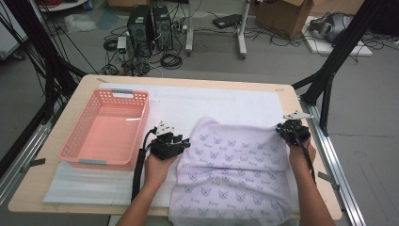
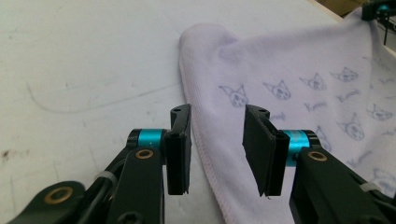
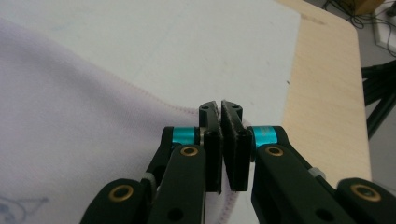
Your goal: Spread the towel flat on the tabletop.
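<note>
Flat, the cat-printed lilac towel (image 1: 235, 169): right gripper (image 3: 220, 109) pinches its hem, left gripper (image 2: 217, 114) gapes.

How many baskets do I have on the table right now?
1: a pink basket on the table's left side, left of the towel.

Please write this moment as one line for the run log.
right tongs: shut on towel edge | left tongs: open, towel edge between jaws | basket: nothing seen inside

Right gripper (image 3: 222, 140) clamped on towel (image 3: 70, 121) hem, over white mat (image 3: 163, 42).
</note>
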`<action>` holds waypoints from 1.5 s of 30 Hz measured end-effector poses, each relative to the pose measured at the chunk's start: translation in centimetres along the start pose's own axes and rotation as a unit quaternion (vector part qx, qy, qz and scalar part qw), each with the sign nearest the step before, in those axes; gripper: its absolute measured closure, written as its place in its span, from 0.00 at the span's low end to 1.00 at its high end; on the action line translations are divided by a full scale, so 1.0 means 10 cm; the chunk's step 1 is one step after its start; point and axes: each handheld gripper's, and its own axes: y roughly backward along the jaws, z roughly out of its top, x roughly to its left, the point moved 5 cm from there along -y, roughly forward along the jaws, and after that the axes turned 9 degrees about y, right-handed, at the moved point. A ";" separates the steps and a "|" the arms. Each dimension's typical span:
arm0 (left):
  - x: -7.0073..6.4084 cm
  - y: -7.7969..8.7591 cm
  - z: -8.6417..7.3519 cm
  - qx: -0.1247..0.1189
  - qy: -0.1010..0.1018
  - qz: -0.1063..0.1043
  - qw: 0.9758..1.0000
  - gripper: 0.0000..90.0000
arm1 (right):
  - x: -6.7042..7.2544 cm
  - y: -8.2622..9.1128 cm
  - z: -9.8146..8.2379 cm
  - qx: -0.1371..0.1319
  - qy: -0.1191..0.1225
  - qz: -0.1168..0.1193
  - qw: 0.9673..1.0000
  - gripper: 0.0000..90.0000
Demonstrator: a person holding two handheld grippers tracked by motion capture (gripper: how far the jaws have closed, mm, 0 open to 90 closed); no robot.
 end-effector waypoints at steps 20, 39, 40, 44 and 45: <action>0.07 -0.78 0.28 0.029 -0.001 0.060 0.998 0.79 | 0.21 0.34 -0.08 -0.068 -0.006 0.073 0.995 0.69; 0.14 -0.72 0.30 0.027 -0.023 0.125 0.991 0.97 | 0.27 0.29 -0.13 -0.060 -0.011 0.087 0.994 0.69; 0.20 -0.66 0.32 0.019 -0.022 0.135 0.990 0.97 | 0.26 0.30 -0.13 -0.061 -0.014 0.088 0.994 0.69; 0.46 -0.41 0.35 -0.005 0.010 0.177 0.984 0.97 | 0.23 0.28 -0.14 -0.064 -0.023 0.086 0.994 0.69; 0.51 -0.36 0.33 -0.014 0.022 0.182 0.983 0.97 | 0.22 0.27 -0.14 -0.064 -0.028 0.086 0.994 0.69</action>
